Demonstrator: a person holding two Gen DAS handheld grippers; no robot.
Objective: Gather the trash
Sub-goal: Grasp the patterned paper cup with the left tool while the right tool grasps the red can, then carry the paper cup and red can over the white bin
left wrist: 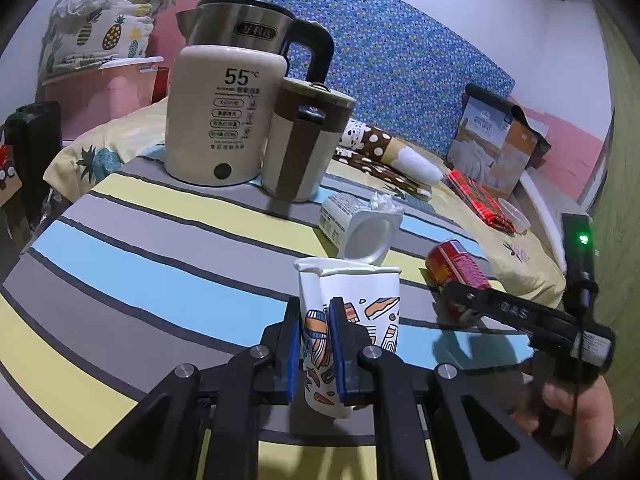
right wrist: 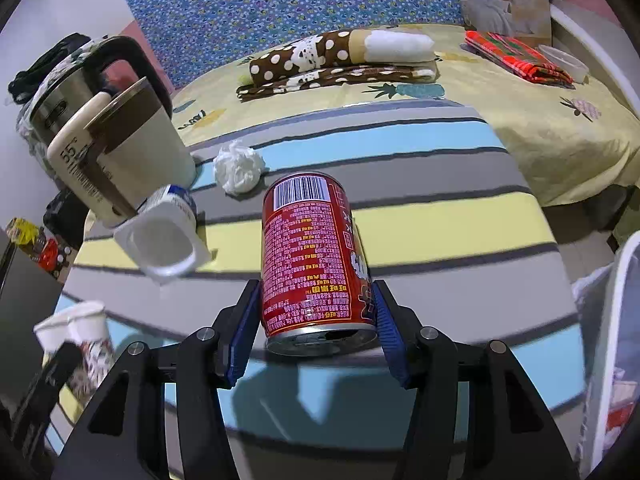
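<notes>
Left tool (left wrist: 314,344) pinches paper cup (left wrist: 352,320) wall, crumpled. Right tool (right wrist: 316,320) straddles red can (right wrist: 312,252) lying on striped desk (right wrist: 440,216); pad contact unclear. Yogurt tub (right wrist: 164,240) beyond-left.

Striped table (left wrist: 120,248) beside a yellow-sheeted bed (right wrist: 540,128), blue headboard (left wrist: 400,60).

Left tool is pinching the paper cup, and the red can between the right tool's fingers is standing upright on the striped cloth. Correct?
Not quite. The left tool does pinch the paper cup, but the red can lies on its side on the striped cloth, as the right wrist view shows, between the right tool's fingers.
</notes>
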